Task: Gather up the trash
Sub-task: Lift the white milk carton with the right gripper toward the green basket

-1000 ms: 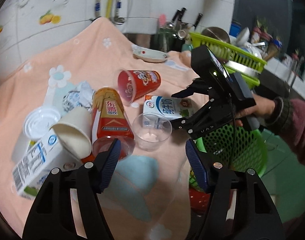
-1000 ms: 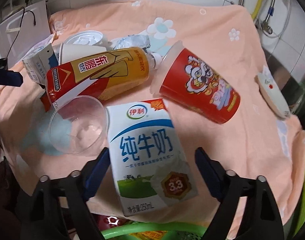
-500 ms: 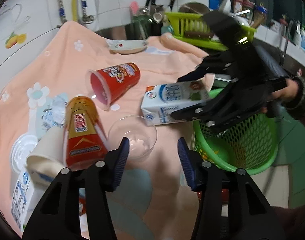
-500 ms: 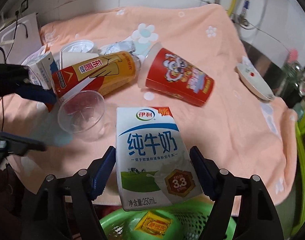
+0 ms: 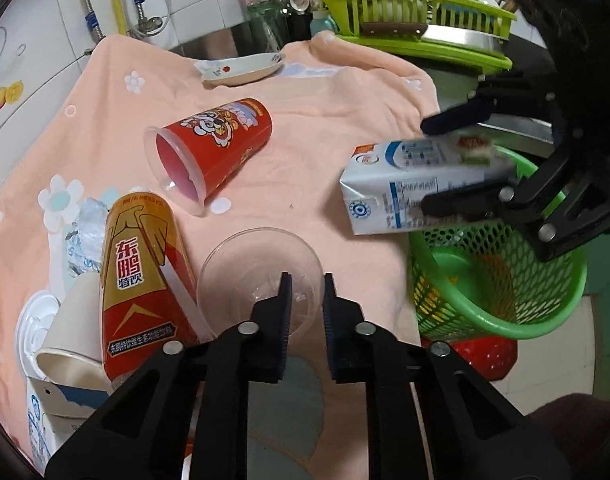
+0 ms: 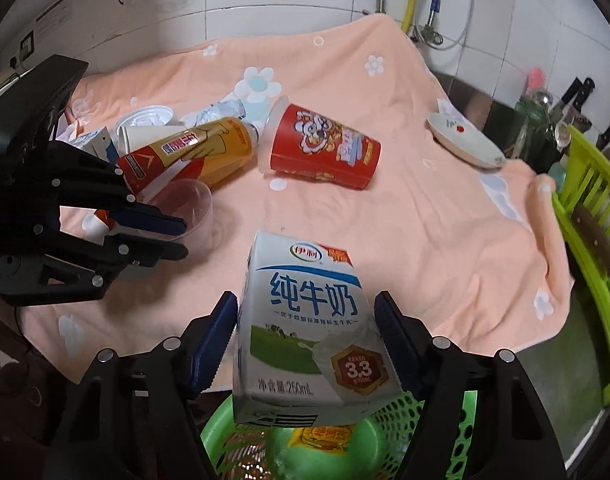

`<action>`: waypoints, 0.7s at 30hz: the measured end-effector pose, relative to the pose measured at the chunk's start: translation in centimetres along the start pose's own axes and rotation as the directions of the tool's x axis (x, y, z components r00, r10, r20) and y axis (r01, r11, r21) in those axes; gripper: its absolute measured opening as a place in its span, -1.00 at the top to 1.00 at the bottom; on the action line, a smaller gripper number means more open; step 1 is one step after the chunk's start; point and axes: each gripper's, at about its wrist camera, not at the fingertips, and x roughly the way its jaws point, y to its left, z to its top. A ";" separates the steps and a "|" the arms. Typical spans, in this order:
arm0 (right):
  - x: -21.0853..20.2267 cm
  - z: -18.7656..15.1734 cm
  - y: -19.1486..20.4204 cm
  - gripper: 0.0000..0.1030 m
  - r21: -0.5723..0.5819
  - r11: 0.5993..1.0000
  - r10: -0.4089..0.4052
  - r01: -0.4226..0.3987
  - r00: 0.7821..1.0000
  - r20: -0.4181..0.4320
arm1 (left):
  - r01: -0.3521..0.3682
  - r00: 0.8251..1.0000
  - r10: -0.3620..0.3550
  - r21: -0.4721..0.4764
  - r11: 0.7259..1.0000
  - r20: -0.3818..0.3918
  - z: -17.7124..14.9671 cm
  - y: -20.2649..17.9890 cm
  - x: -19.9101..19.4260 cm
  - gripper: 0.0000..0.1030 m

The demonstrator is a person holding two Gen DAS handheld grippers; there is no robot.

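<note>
My left gripper is closing on the near rim of a clear plastic cup that stands on the peach cloth. One finger is inside the cup and one outside, and the wall is pinched between the pads. My right gripper holds a white and blue milk carton off the table, above the green mesh basket. Its jaws are closing and both pads press the carton's sides. The left wrist view shows the carton at the cloth's right edge, over the basket.
Lying on the cloth are a red printed cup, a gold and red bottle, a paper cup, a second carton and crumpled foil. A saucer sits at the back. A green dish rack stands right.
My left gripper came forward onto the clear cup and closed from wide open onto its rim. My right gripper lifted the milk carton off the cloth and drew it back over the basket.
</note>
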 end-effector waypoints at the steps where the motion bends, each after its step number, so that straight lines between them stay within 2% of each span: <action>1: 0.4 0.0 0.0 -0.32 0.004 1.000 0.007 -0.007 1.000 -0.009 | 0.004 1.000 -0.004 -0.001 1.000 0.003 0.0 0.0 0.0 0.87; 13: 4.1 0.5 0.2 -0.30 0.005 1.000 0.026 -0.026 0.997 -0.070 | 0.014 1.000 -0.013 -0.007 1.000 0.013 -0.1 0.1 0.1 0.94; 21: 4.0 1.3 -0.1 -0.29 0.019 1.000 0.022 -0.022 0.999 -0.030 | 0.014 1.000 -0.014 -0.016 1.000 0.021 0.0 0.3 0.1 0.94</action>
